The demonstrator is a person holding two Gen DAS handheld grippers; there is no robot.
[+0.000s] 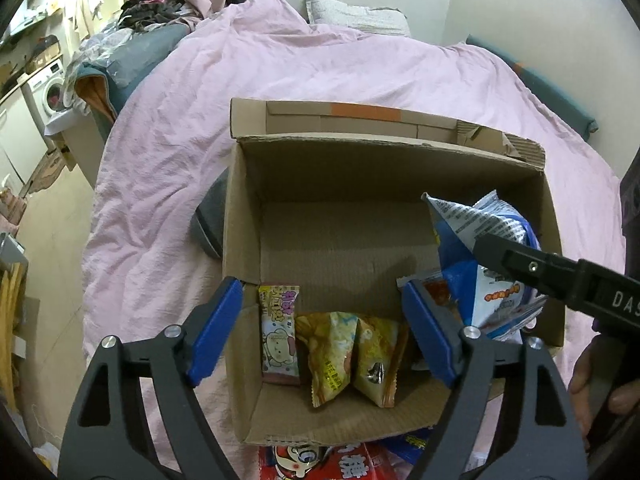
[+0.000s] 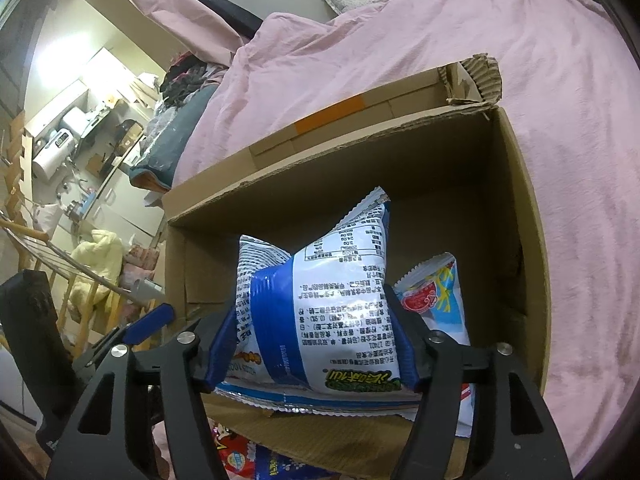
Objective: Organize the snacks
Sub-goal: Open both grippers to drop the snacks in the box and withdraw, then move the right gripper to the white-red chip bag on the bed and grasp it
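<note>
While the pink duvet (image 1: 304, 80) spreads over the whole bed and takes up most of both views, one open cardboard box (image 1: 400, 168) sits on top of it, flaps up, with an orange strip of tape across the far flap. One pale pillow (image 1: 356, 14) lies at the head of the bed against a plain white wall. Off the bed's left side the room is crowded: a heap of dark clothes, one white washing machine (image 1: 48, 88) and a wooden drying rack (image 2: 52, 248) over a light floor.

Snacks come next in size. One blue-and-white snack bag (image 2: 320, 304), printed with black text, is pinched between the blue pads of the right gripper (image 2: 314, 350), which is clenched on its sides and holds it inside the box at the right end. Just behind it stands one more white and blue packet (image 2: 438, 296) with a red mark, leaning near the right wall of the box. Along the near wall lie two yellow snack bags (image 1: 352, 356) side by side, touching, and one small pink-and-yellow packet (image 1: 279, 332) with a cartoon bear stands at their left, in the near left corner. That makes five packets counted inside the box. Outside, against the near wall on the duvet, at least one red packet (image 1: 320, 464) and one blue one show only in part.

The left gripper (image 1: 324, 336) hangs over the near edge of the box, its jaws spread wide and holding nothing; its left pad is outside the box wall, its right pad within.
</note>
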